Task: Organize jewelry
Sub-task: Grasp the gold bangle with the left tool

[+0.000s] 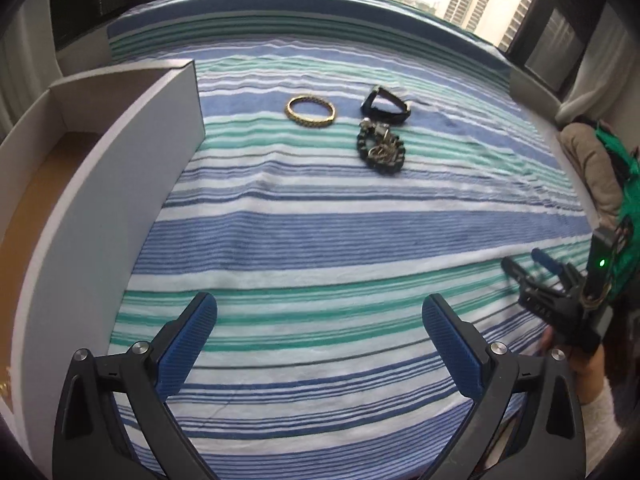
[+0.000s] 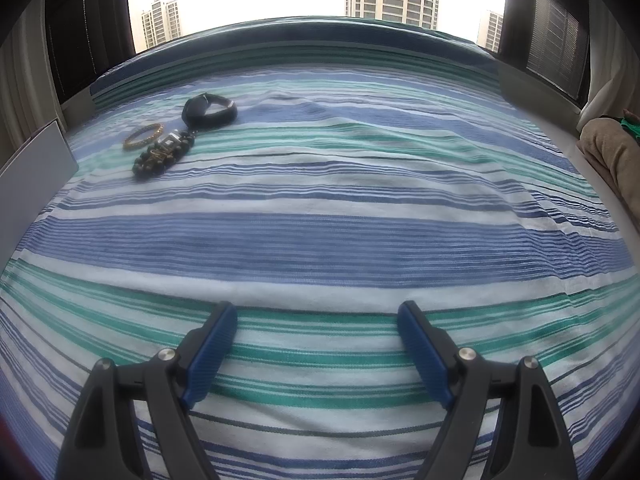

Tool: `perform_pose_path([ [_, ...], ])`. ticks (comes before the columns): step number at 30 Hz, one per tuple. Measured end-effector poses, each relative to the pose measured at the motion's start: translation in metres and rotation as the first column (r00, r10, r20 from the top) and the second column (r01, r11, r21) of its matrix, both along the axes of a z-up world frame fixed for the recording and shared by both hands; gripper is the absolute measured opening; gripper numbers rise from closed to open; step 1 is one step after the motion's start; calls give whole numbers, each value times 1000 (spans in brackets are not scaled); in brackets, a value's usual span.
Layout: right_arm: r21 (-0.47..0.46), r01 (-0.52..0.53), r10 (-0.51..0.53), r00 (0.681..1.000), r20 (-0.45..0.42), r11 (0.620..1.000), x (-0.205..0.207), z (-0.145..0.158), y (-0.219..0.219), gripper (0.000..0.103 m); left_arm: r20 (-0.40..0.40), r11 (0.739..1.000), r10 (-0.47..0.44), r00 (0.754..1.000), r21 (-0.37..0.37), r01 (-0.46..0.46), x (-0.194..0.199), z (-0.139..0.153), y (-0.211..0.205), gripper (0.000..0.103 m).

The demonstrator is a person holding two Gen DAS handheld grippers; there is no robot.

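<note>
A gold bangle (image 1: 310,111), a black watch (image 1: 386,106) and a dark beaded bracelet with metal charms (image 1: 381,148) lie together on the striped cloth, far ahead of both grippers. In the right wrist view the bangle (image 2: 143,136), the watch (image 2: 209,109) and the beaded bracelet (image 2: 163,155) sit at the far left. An open white cardboard box (image 1: 120,152) stands at the left. My left gripper (image 1: 319,316) is open and empty. My right gripper (image 2: 316,320) is open and empty; it also shows at the right edge of the left wrist view (image 1: 528,266).
A blue, green and white striped cloth (image 1: 340,240) covers the surface. A window with dark frames runs along the far edge. A beige cushion (image 1: 592,168) lies at the right edge. Something gold (image 1: 3,384) lies inside the box at the left edge.
</note>
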State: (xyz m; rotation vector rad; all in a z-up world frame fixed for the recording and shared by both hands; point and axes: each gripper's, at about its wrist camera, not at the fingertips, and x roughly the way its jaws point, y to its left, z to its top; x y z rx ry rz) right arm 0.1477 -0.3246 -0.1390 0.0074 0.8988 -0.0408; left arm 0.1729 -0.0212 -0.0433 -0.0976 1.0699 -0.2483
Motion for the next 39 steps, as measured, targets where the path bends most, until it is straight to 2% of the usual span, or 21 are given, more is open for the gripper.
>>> perform_pose_path([
  [3,0,0,0,1000,0,1000,0,0,0,84,6,1000,-14,1000,-21,14,41,17,-10,102],
  [5,1,0,0,1000,0,1000,0,0,0,84,16,1000,2,1000,-19,-2,75,19,-13,102],
  [8,0,0,0,1000,1,1000,0,0,0,84,-4,999,50,999,7,-50,132,5,-16,102],
  [10,0,0,0,1000,1,1000,0,0,0,84,2,994,89,996,56,-89,167,-9,-18,102],
  [14,0,-1,1,1000,2,1000,-1,0,0,84,-3,976,183,983,122,-182,218,-41,-14,98],
  [17,-1,-1,1,1000,2,1000,-1,0,0,84,-46,961,249,967,132,-241,239,-69,-7,97],
  [19,0,-1,1,1000,2,1000,-1,0,0,84,-86,957,262,961,153,-247,244,-86,-7,94],
  [21,0,-1,1,1000,2,1000,-1,0,0,85,-35,952,236,971,211,-223,240,-89,-16,98],
  [24,0,0,0,1000,3,1000,-1,0,0,85,-27,959,224,974,186,-215,237,-90,-14,96],
  [25,0,0,0,1000,3,1000,-1,0,0,85,-27,960,215,976,188,-206,237,-88,-14,94],
  [26,0,0,0,1000,3,1000,-1,0,0,85,-17,963,202,979,187,-195,235,-85,-16,79],
  [27,0,0,0,1000,3,1000,-1,0,0,85,-4,966,180,984,186,-177,234,-81,-18,49],
  [28,0,0,0,1000,3,1000,-1,0,0,85,-5,969,159,987,191,-155,233,-77,-21,33],
  [29,0,0,0,1000,3,1000,-1,0,0,85,-9,967,144,990,214,-139,232,-76,-24,10],
  [31,0,0,0,1000,3,1000,-1,0,0,85,3,953,119,993,282,-115,232,-77,-32,4],
  [33,0,0,0,1000,3,1000,-1,0,0,85,18,948,105,994,299,-106,225,-76,-33,2],
  [39,-1,0,0,1000,4,1000,-1,0,0,85,12,970,124,992,209,-124,189,-68,-14,2],
])
